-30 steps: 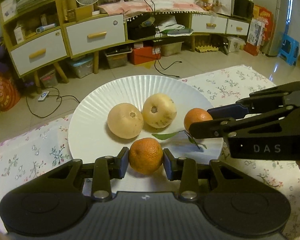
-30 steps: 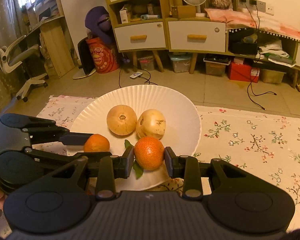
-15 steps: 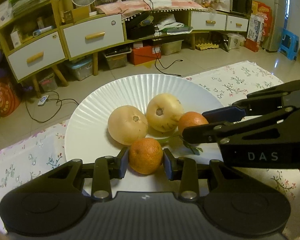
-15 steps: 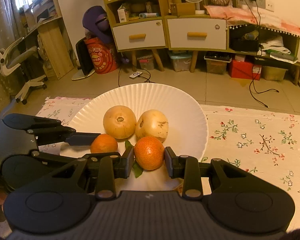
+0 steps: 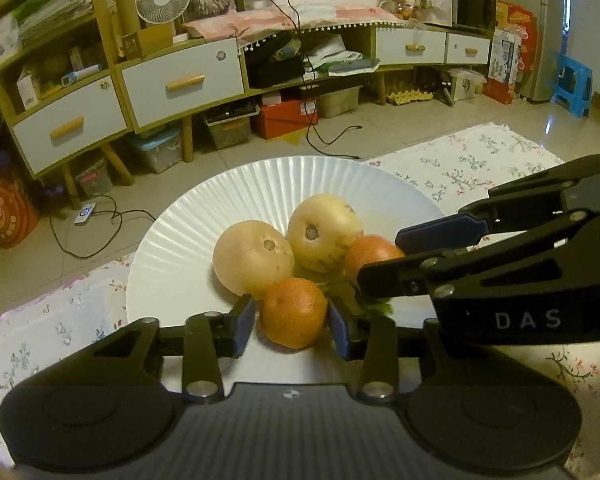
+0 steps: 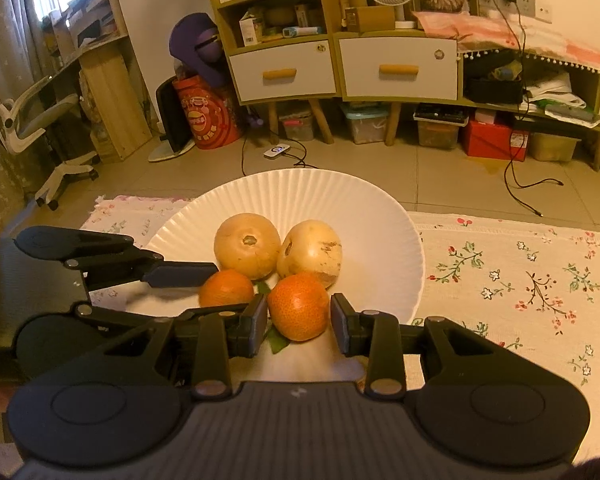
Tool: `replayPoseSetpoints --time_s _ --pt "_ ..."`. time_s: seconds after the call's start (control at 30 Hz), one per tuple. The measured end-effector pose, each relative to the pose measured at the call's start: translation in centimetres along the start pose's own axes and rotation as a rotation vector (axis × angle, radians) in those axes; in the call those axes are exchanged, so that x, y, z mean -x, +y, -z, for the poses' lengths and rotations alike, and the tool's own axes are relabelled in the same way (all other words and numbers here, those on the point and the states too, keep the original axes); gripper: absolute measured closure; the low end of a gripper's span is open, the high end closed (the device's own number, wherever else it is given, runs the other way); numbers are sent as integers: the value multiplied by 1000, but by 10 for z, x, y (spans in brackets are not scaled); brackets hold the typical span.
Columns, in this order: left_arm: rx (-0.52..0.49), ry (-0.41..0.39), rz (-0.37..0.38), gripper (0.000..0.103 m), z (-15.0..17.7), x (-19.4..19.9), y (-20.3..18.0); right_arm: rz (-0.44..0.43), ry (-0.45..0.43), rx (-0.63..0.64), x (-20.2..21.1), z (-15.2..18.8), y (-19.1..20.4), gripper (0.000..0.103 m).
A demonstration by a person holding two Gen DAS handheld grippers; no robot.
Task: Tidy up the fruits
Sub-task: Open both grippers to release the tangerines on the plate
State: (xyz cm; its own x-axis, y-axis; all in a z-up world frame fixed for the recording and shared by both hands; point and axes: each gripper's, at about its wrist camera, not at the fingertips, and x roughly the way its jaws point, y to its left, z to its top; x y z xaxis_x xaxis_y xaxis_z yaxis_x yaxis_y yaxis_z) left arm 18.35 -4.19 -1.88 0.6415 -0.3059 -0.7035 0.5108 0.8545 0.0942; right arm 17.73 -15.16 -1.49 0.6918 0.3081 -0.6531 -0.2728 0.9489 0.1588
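Observation:
A white ribbed plate (image 5: pixel 204 232) (image 6: pixel 376 220) holds two pale yellow round fruits (image 5: pixel 254 262) (image 5: pixel 326 232), side by side. My left gripper (image 5: pixel 292 320) has its pads slightly off an orange (image 5: pixel 293 312) resting on the plate against the left yellow fruit. My right gripper (image 6: pixel 299 318) has narrow gaps around a second orange (image 6: pixel 299 306) with green leaves, next to the right yellow fruit (image 6: pixel 310 246). Each gripper shows in the other's view, with its orange (image 5: pixel 370 254) (image 6: pixel 226 288).
The plate sits on a floral cloth (image 6: pixel 520 280). Beyond it are a tiled floor with cables (image 5: pixel 332 140), drawer cabinets (image 5: pixel 184 80), storage boxes and an office chair (image 6: pixel 28 120) at the left.
Both grippers moved their oranges inward onto the plate until they sit against the yellow fruits. The pads have now parted slightly from the oranges.

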Motion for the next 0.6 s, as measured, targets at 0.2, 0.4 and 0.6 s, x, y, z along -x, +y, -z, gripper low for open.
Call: replayPoseSetpoints --time_s 0.2,0.4,0.6 --pt "16 -15 6 52 2 10 3 10 -17 -17 11 -2 -4 50" --pt "48 -14 -5 41 8 24 4 47 -22 -2 25 -2 -2 37" --pt "82 -12 -11 29 17 44 2 75 -16 18 43 1 1 28"
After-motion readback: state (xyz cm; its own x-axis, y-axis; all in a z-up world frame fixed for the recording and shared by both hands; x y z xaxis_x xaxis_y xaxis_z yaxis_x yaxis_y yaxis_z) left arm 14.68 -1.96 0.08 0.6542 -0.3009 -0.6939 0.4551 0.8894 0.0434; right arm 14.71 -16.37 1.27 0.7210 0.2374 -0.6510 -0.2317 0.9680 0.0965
